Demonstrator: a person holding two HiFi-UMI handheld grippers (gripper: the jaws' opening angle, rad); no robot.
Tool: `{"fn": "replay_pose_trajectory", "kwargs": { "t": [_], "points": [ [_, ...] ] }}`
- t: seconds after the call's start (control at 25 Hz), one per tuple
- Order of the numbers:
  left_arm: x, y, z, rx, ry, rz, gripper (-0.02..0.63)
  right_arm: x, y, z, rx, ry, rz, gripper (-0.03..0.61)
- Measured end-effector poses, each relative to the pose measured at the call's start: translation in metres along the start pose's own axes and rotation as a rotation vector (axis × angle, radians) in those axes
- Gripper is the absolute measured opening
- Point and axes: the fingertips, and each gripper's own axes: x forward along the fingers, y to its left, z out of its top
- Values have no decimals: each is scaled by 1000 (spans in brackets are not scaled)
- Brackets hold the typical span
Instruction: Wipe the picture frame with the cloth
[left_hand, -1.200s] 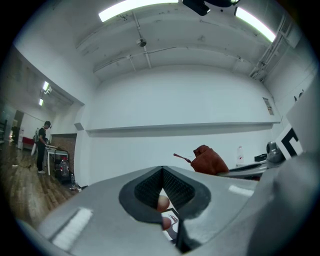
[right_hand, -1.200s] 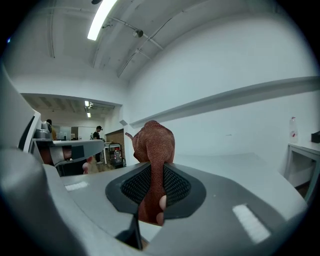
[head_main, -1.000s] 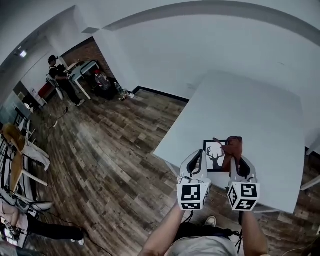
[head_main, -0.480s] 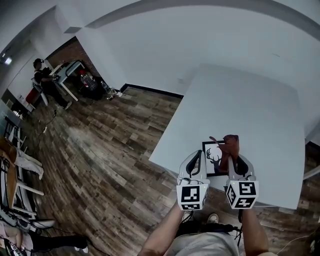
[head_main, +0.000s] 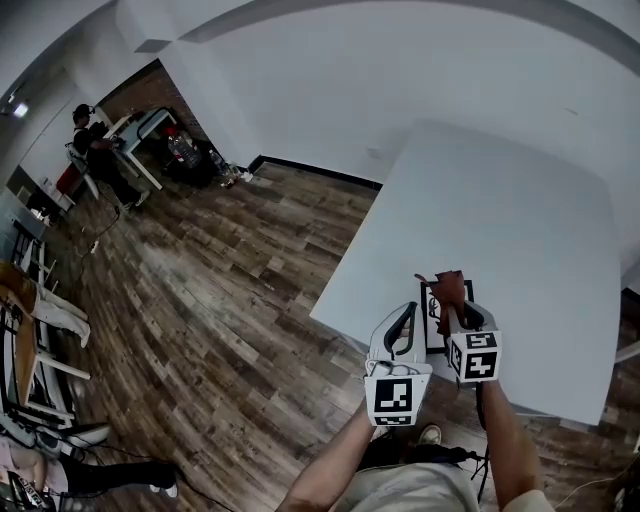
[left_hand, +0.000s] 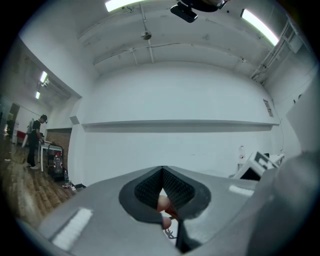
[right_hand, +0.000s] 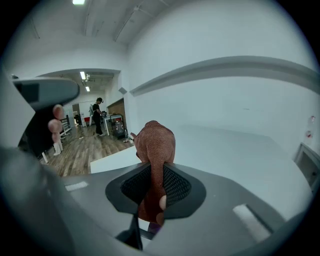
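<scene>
White table (head_main: 520, 200) over wood floor (head_main: 230, 300). Picture frame (head_main: 434, 320) w/ deer print lies on the table near its near edge. L gripper (head_main: 402, 318) is at that edge, just left of the frame; jaws closed tip to tip, nothing btwn them. R gripper (head_main: 456, 312) is clamped tight on the brown cloth (head_main: 447, 288). The cloth bunches up out of the jaws & sits over the frame's far part. A person (head_main: 92, 150) stands far off by a desk.

No words, numbers or brand marks can be read anywhere. The marker cubes (head_main: 397, 397) carry only black-and-white square patterns, and the picture frame (head_main: 431, 318) shows no legible lettering.
</scene>
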Motion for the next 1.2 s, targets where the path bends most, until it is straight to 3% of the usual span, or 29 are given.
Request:
{"fn": "replay_pose_trajectory", "kwargs": {
  "t": [0.24,0.44,0.76,1.2],
  "points": [
    [-1,5,-2,-8,7,16,0,68,5,-43,26,218,5,87],
    [-3,8,-9,-2,22,32,0,97,4,-59,54,316,-18,87],
    [-6,14,-17,-4,27,55,0,102,-8,-68,29,360,-51,87],
    [-2,-10,-22,-8,31,23,0,61,-96,-84,48,385,-195,89]
  ]
}}
